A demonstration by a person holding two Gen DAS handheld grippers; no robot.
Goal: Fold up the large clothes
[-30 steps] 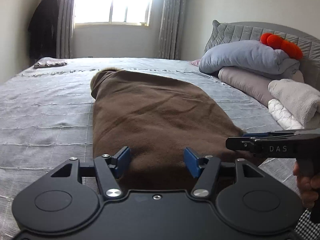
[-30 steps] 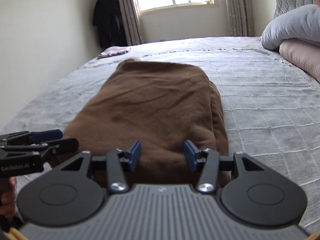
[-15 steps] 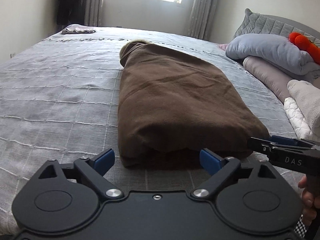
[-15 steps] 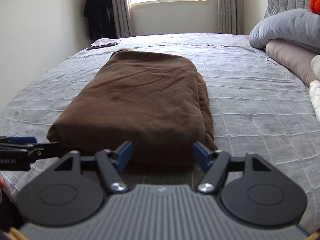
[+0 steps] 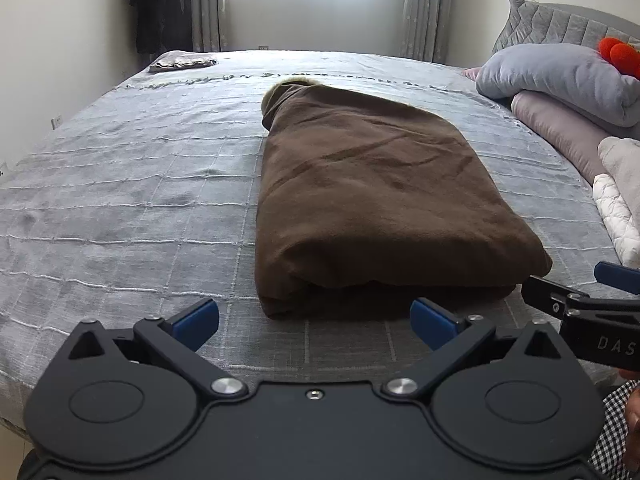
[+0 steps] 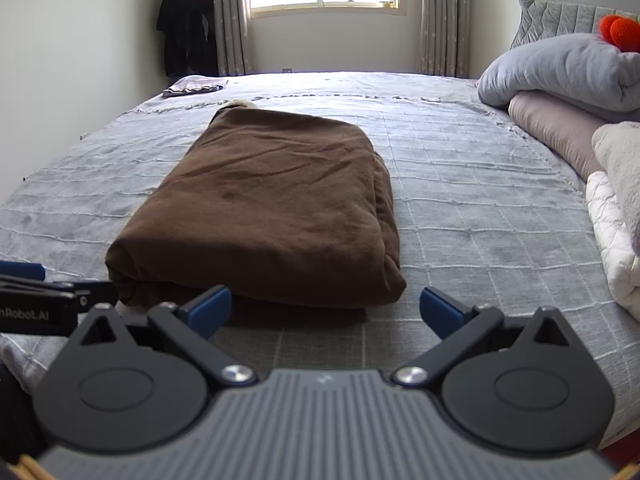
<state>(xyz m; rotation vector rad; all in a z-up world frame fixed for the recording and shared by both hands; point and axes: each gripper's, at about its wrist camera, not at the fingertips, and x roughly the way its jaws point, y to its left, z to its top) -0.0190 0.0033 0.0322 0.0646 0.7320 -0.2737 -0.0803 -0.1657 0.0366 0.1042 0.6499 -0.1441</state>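
Observation:
A large brown garment (image 5: pixel 376 196) lies folded into a long thick rectangle on the grey bed, with a pale furry collar at its far end. It also shows in the right wrist view (image 6: pixel 264 208). My left gripper (image 5: pixel 314 322) is open and empty, just short of the garment's near edge. My right gripper (image 6: pixel 325 308) is open and empty, also just in front of the near edge. Each gripper's tip shows in the other's view, the right one (image 5: pixel 576 300) and the left one (image 6: pixel 52 300).
A grey quilted bedspread (image 5: pixel 120 200) covers the bed. Piled pillows and folded blankets (image 5: pixel 568 92) line the right side, with a red plush (image 6: pixel 620 32) on top. A small folded cloth (image 6: pixel 194 87) lies at the far left corner. Dark clothes (image 6: pixel 184 36) hang by the window.
Both grippers opened wider and drew back from over the garment's near end to just in front of its edge. The garment stays folded and flat.

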